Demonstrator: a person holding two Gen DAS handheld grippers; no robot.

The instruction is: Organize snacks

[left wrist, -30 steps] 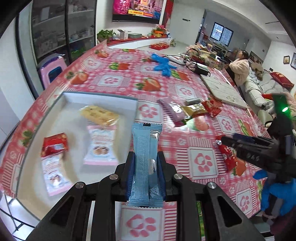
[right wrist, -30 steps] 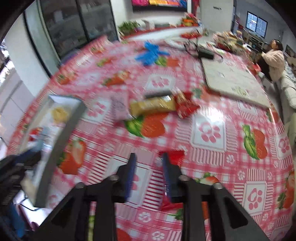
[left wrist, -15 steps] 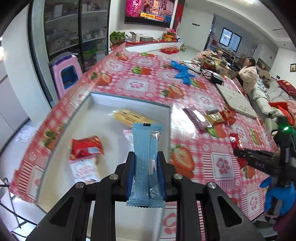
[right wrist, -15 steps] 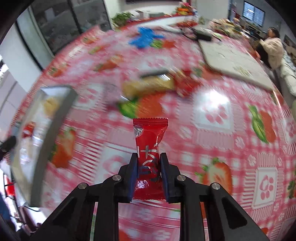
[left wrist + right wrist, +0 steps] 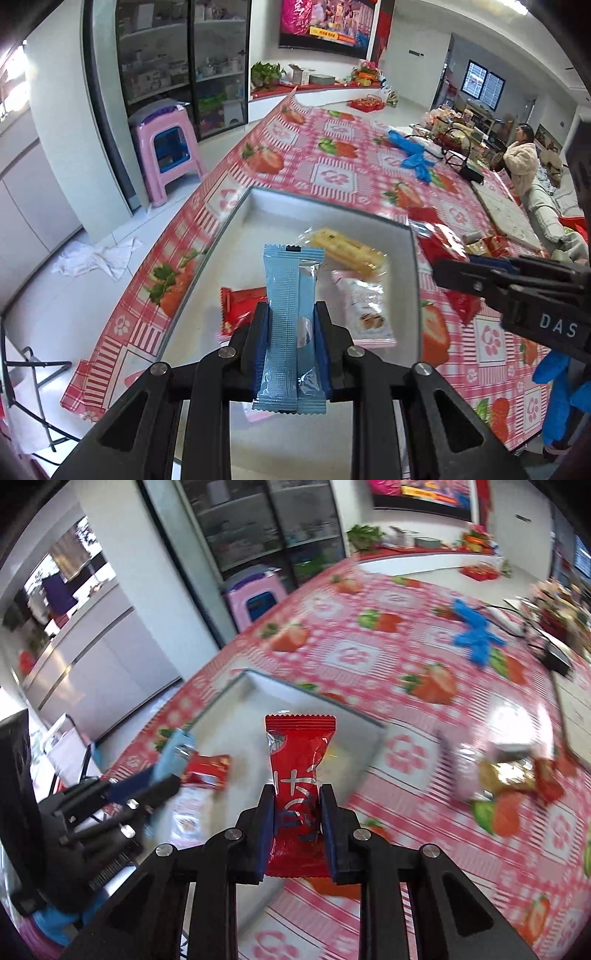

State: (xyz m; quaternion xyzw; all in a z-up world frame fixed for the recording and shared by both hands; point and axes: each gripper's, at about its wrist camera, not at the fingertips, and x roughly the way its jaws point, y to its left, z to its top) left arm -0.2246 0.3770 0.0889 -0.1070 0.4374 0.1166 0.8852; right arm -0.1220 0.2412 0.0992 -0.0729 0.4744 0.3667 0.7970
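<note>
My left gripper (image 5: 290, 332) is shut on a light blue snack packet (image 5: 290, 295) and holds it upright above the white tray (image 5: 325, 206). The tray holds a yellow packet (image 5: 347, 249), a pink-white packet (image 5: 365, 310) and a red packet (image 5: 240, 306). My right gripper (image 5: 297, 812) is shut on a red snack packet (image 5: 299, 760) above the tray's right rim (image 5: 369, 723). The right gripper also shows in the left wrist view (image 5: 454, 273). Loose snacks (image 5: 506, 771) lie on the strawberry tablecloth to the right.
A pink stool (image 5: 166, 147) stands on the floor left of the table. Blue gloves (image 5: 413, 155) and cables lie at the far side. A person (image 5: 521, 162) sits at the far right. The table edge (image 5: 147, 295) runs close to the tray's left.
The right gripper closed on the red packet, lifted it off the cloth and carried it left to the tray. The left gripper moved further over the tray with the blue packet.
</note>
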